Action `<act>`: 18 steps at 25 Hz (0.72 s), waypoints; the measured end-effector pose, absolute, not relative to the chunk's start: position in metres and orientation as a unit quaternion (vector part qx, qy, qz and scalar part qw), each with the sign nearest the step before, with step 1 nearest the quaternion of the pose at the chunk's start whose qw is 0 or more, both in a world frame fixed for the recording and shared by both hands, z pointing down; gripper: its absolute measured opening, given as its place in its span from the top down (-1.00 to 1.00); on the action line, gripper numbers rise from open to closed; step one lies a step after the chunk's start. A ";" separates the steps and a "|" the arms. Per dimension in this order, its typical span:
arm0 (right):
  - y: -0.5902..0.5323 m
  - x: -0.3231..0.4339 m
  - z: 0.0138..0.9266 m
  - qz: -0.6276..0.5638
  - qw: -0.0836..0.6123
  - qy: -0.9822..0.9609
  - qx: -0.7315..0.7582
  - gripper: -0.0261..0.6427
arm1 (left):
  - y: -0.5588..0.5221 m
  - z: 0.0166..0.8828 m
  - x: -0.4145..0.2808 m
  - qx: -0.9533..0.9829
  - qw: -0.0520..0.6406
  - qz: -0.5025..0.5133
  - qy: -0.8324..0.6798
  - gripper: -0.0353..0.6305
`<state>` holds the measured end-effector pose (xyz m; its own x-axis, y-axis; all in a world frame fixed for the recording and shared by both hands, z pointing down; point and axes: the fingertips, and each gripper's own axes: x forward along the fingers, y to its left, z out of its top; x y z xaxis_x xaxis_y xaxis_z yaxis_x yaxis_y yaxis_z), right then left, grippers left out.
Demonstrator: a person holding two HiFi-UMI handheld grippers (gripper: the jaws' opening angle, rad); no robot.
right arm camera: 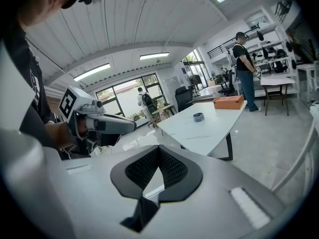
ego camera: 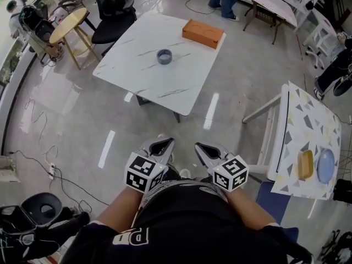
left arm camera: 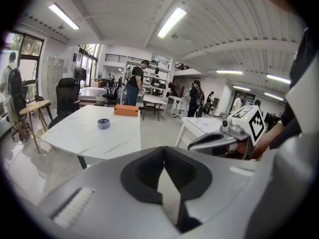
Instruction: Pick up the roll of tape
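The roll of tape (ego camera: 164, 56) is a small grey-blue ring lying flat near the middle of the white marble table (ego camera: 143, 76). It also shows far off in the left gripper view as the tape (left arm camera: 103, 123) and in the right gripper view as the tape (right arm camera: 198, 116). My left gripper (ego camera: 163, 145) and right gripper (ego camera: 204, 149) are held side by side close to my body, over the floor and well short of the table. Both are shut, tips touching, with nothing between them. From its own camera the left gripper (left arm camera: 163, 148) points toward the table, as does the right gripper (right arm camera: 159, 147).
An orange box (ego camera: 203, 33) lies at the table's far edge. A round wooden side table (ego camera: 69, 25) and a black office chair (ego camera: 113, 10) stand at far left. A patterned table (ego camera: 308, 131) with a blue plate (ego camera: 325, 165) stands at right. Cables lie on the floor at left.
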<state>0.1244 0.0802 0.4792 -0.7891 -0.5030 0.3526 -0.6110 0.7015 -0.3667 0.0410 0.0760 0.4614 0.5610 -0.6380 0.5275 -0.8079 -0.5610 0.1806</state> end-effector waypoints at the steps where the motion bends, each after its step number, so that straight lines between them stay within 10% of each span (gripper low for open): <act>1: 0.080 0.124 0.480 0.239 0.114 -0.915 0.304 0.94 | 0.075 0.460 0.040 0.860 0.205 0.205 -0.421 0.71; 18: 0.048 0.098 0.494 0.248 0.134 -0.915 0.288 0.94 | 0.050 0.481 0.010 0.847 0.228 0.207 -0.434 0.71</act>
<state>0.0978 0.0478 0.4942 -0.7983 -0.4610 0.3875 -0.5935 0.7113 -0.3766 0.0096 0.0501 0.4805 0.5377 -0.6407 0.5481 -0.8294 -0.5189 0.2070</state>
